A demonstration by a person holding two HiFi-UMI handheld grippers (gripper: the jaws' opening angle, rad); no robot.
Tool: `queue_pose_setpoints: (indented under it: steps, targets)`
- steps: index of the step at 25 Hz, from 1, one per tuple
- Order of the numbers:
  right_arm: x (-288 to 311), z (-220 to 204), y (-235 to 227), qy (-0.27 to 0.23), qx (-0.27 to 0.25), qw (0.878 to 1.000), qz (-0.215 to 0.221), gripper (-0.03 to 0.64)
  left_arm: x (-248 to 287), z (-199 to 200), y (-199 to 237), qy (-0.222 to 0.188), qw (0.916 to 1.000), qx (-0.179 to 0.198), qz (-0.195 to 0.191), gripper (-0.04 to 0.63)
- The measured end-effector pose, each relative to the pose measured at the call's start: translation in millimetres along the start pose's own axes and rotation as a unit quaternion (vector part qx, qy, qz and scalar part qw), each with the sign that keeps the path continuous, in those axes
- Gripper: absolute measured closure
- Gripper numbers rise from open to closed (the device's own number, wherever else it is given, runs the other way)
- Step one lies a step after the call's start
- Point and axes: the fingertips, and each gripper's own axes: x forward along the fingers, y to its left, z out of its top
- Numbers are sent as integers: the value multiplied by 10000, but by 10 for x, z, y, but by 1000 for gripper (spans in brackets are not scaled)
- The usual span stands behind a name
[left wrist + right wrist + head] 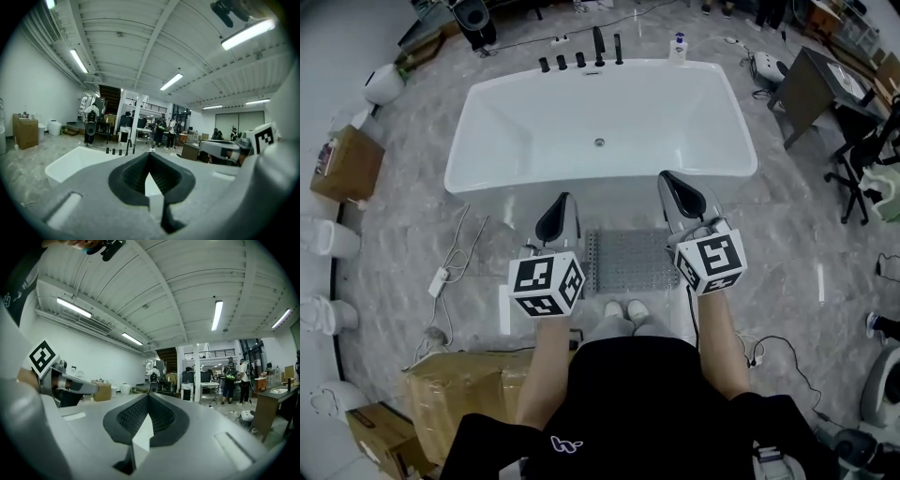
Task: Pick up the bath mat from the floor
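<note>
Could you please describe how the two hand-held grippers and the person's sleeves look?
The left hand-held gripper and right hand-held gripper are light grey with black ribbed pads; each carries a white cube with black square markers. The top is black, short-sleeved.

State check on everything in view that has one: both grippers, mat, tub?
left gripper: shut, empty, held above the floor
right gripper: shut, empty, held above the floor
bathtub: empty, no water
bath mat: flat on the floor in front of the bathtub, untouched
</note>
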Motion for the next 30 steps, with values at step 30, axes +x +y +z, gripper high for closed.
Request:
queue_pose_setpoints:
  steps: [30]
  targets:
    - [6, -1206, -195, 1535, 438, 9866, -326, 611, 512, -1041, 360, 1132, 9912, -600, -322, 595]
